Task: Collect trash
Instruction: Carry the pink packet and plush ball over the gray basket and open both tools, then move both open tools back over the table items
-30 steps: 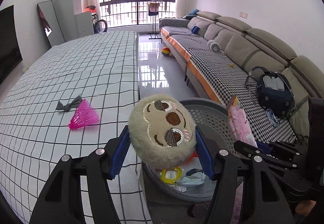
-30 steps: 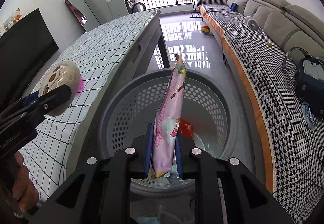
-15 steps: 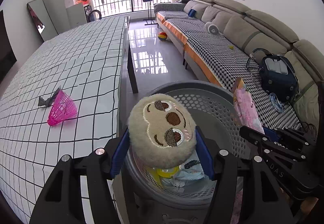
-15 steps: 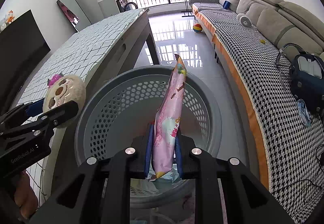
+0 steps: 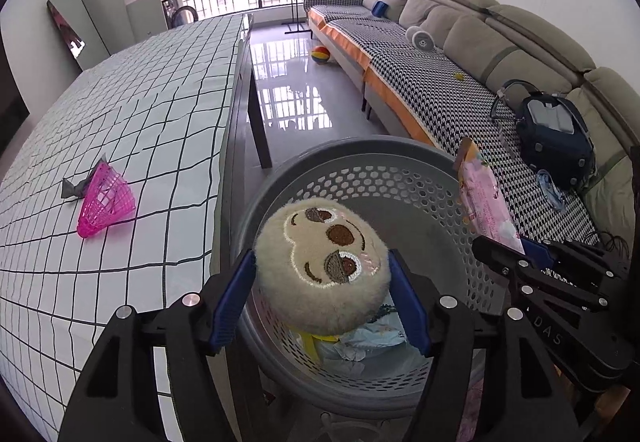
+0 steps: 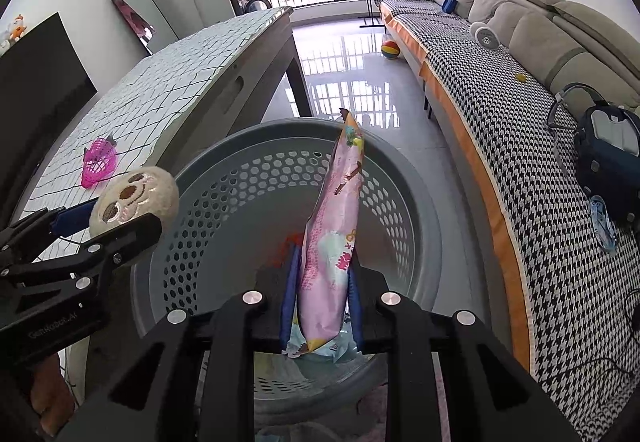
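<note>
My left gripper [image 5: 322, 282] is shut on a round beige plush sloth face [image 5: 322, 268] and holds it over the near left side of the grey perforated basket [image 5: 360, 158]. My right gripper [image 6: 322, 290] is shut on a pink snack packet [image 6: 332, 242] standing upright above the basket [image 6: 404, 178]. The packet [image 5: 482, 202] and right gripper [image 5: 516, 250] show at the basket's right rim in the left wrist view. The plush [image 6: 134, 202] shows at the basket's left rim in the right wrist view. Wrappers and a yellow ring [image 5: 316, 342] lie in the basket's bottom.
The table with the grid cloth [image 5: 120, 122] stands left of the basket. A pink mesh cone [image 5: 104, 202] with a grey scrap [image 5: 74, 188] lies on it. A sofa [image 5: 460, 82] with a dark bag [image 5: 554, 138] runs along the right. A ball [image 5: 321, 54] lies on the floor.
Both grippers have moved from the table's edge over the basket and down toward it. Both keep their hold. The pink cone has shifted left in the left wrist view.
</note>
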Motion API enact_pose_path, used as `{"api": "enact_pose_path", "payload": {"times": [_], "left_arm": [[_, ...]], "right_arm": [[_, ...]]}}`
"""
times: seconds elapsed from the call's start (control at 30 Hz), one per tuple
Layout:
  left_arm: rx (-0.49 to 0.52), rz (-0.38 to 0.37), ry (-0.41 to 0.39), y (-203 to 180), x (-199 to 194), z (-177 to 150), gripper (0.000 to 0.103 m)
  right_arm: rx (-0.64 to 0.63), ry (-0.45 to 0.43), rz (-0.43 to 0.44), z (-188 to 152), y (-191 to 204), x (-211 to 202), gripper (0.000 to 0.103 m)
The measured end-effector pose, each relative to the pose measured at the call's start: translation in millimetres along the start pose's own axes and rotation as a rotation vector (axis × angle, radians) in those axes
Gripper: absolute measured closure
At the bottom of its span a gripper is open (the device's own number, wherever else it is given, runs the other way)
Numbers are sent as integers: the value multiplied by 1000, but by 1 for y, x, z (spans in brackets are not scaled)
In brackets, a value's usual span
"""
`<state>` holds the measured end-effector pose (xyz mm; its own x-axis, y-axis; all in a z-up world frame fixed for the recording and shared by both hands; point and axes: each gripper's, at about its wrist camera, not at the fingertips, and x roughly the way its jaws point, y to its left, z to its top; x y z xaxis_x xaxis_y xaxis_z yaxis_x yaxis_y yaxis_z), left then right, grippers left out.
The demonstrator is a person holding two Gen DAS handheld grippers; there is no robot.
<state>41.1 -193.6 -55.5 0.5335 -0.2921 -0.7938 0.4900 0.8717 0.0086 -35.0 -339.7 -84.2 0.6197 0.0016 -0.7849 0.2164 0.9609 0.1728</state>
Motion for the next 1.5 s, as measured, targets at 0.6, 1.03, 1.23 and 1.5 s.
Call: {"api": "enact_pose_path", "payload": {"times": [0.6,1.03,1.23,1.5], "left_arm": [[-36,38,-38,10,-13,1,19],[-78,52,-93,29,-36,-3,8],[-122,66,-121,50,-51,-7,8],[-190,132,-162,95,-73,-11,7]], "right_arm": [[-18,-44,-24,0,7,-12,47],[-34,-62,-14,1,21,-23,39],[-71,-76,5,4,40,-27,35],[-132,-90,66,23,82,-29,33]]}}
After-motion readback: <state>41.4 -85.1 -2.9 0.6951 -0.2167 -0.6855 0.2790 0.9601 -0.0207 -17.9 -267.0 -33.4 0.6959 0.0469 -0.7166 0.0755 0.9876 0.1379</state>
